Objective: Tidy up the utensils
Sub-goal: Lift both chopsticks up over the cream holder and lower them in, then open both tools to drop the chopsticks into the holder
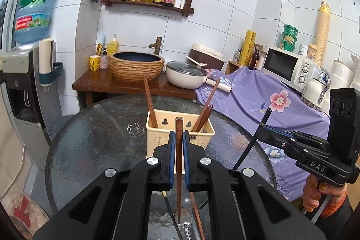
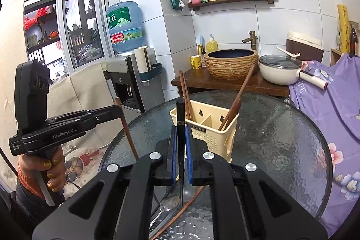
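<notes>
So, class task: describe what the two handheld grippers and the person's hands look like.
Both grippers, left gripper and right gripper, are black plastic with silver bolts and blue-padded jaws. One body reads "GenRobot.AI", the other "DAS". The left hand and right hand have gold glitter nails and orange cuffs.

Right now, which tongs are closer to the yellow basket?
Hard to tell; the two look about equal. The left tongs, gripping a brown chopstick, and the right tongs, gripping a black chopstick, both hover before the yellow basket.

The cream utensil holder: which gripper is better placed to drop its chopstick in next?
Probably left. The left gripper holds its brown chopstick upright, centred before the utensil holder. The right gripper with the black chopstick sits off its left corner.
</notes>
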A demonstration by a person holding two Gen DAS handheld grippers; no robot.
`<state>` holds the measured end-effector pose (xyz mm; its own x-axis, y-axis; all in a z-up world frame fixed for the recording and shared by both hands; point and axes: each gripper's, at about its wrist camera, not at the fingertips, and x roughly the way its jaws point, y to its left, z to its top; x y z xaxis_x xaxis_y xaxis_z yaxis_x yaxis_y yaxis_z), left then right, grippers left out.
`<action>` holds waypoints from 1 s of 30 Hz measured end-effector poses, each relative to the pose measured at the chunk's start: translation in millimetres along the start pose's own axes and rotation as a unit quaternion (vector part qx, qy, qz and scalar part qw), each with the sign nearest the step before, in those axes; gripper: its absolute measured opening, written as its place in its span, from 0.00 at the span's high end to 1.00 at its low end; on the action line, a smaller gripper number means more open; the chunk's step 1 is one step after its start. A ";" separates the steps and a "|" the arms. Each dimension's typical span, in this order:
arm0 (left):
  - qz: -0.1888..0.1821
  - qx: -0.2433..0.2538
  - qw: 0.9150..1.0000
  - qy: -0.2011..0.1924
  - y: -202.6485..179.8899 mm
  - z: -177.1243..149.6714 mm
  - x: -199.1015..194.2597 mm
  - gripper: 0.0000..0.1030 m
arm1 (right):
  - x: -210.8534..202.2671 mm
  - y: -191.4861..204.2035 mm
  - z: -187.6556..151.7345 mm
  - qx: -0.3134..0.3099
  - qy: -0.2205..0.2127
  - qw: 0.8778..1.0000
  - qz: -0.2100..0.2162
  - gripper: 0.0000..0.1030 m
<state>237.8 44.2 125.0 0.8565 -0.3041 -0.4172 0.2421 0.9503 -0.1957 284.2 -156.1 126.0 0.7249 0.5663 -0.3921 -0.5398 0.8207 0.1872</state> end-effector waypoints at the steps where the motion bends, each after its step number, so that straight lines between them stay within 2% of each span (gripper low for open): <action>1: -0.003 -0.001 1.000 -0.003 -0.4 6.7 -0.6 0.94 | -0.1 0.1 4.0 0.000 0.000 1.000 0.001 0.92; 6: -0.014 0.004 1.000 -0.017 -4.8 41.0 -4.2 0.94 | -3.0 -3.0 33.4 0.007 -0.012 1.000 0.010 0.92; 11: -0.015 -0.002 0.999 -0.052 -8.0 100.0 -12.0 0.94 | -10.0 -6.1 84.3 0.012 -0.043 0.999 0.002 0.92; 15: 0.003 -0.007 0.997 -0.074 -10.6 141.6 -7.8 0.94 | -8.5 -5.9 123.9 0.004 -0.071 0.997 -0.026 0.92; 17: 0.023 -0.010 0.996 -0.084 -10.3 158.3 2.2 0.94 | -3.1 -9.1 138.8 0.004 -0.080 0.996 -0.040 0.92; 22: 0.056 -0.022 0.995 -0.080 -0.8 159.3 36.4 0.94 | 22.3 -21.4 145.4 0.008 -0.086 0.994 -0.070 0.92; 30: 0.071 -0.057 0.996 -0.014 25.1 103.4 101.4 0.94 | 76.2 -49.1 92.4 0.052 -0.041 0.995 -0.076 0.92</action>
<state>377.9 44.2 169.5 0.8913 -0.1627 -0.4231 0.0648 0.9695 -0.2363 405.5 -146.2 170.2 0.8300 0.4356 -0.3484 -0.3766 0.8984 0.2260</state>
